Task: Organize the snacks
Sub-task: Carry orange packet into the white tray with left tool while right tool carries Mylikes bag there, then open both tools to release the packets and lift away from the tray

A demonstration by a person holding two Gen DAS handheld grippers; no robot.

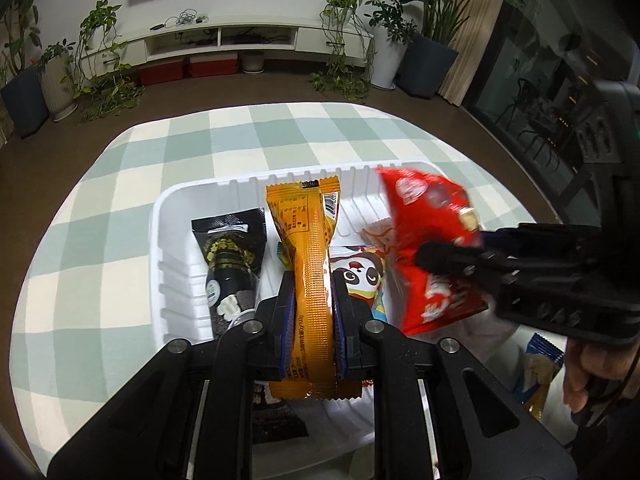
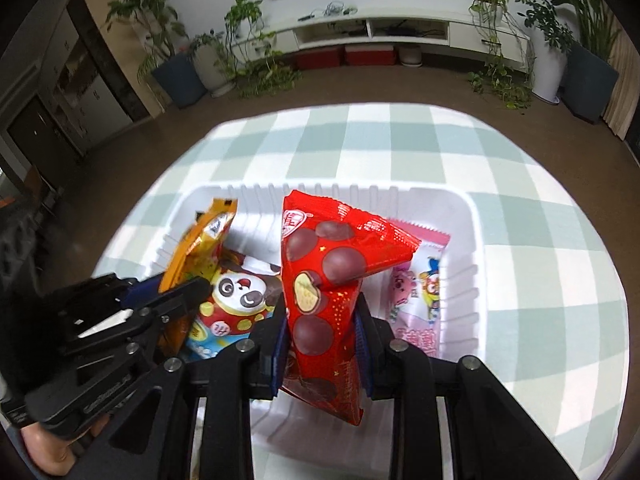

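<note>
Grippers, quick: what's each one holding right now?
Left gripper: shut on the orange snack pack.
Right gripper: shut on the red snack bag.

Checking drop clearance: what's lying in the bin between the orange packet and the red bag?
The panda packet lies in the white bin between the orange packet and red bag; clearest in the right wrist view.

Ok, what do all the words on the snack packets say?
No text is clear enough to quote.
On the orange packet: small print and a barcode, too small to read.
On the red packet: a white logo, blurred.
On the panda packet: characters, blurred.
On the pink packet: characters, blurred.
On the black packet: gold print, blurred.
</note>
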